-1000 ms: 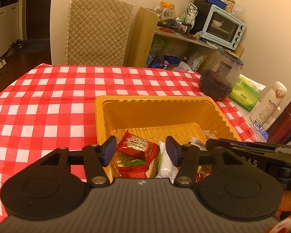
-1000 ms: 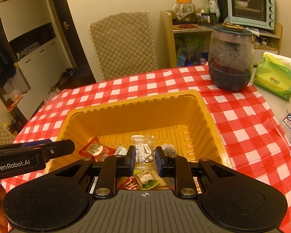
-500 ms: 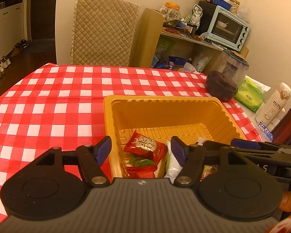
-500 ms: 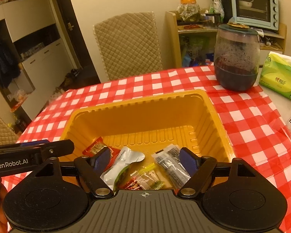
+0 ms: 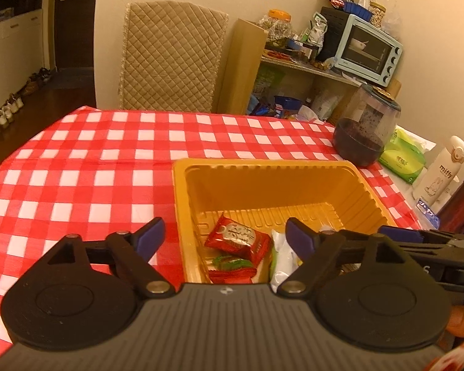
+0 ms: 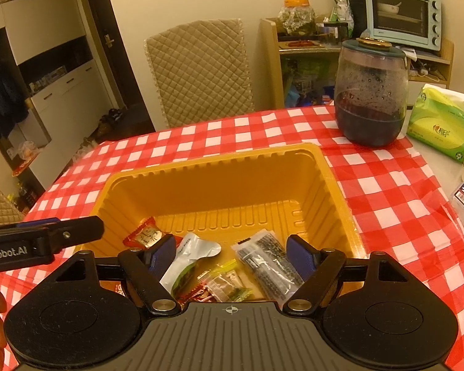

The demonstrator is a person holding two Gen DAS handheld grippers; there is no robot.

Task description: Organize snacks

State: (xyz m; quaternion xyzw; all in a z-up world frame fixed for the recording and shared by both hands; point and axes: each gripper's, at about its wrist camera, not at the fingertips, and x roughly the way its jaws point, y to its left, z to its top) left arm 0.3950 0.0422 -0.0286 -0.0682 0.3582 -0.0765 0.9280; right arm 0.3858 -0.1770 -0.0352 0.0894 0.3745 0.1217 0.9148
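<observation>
Our left tongs (image 5: 222,236) stand wide, their jaws having just been opening, with nothing pinched between them; they hang over the near left corner of the yellow tray (image 5: 263,164). Our right tongs (image 6: 230,252) also have their jaws spread after opening, and hold nothing; they hover over the tray's near edge, alongside the left pair.

Below them the snacks lie loose on the tray floor. We see a red packet (image 6: 145,235) toward the left, a white pouch (image 6: 190,255) with a green end beside it, a clear sachet of dark bits (image 6: 267,261) on the right, and a few small sweets (image 6: 222,284) nearest us. All sit at the near end; the far half of the tray is bare.

The tray rests on the red-checked worktop (image 5: 77,167), with a dark jar (image 6: 369,92) and a green tissue pack (image 6: 439,123) well apart beyond it.

We judge that a release into the tray has just finished, so this step is done. The next move calls for lifting both tongs clear and looking for any snack outside the tray; none shows on the cloth in either view.
</observation>
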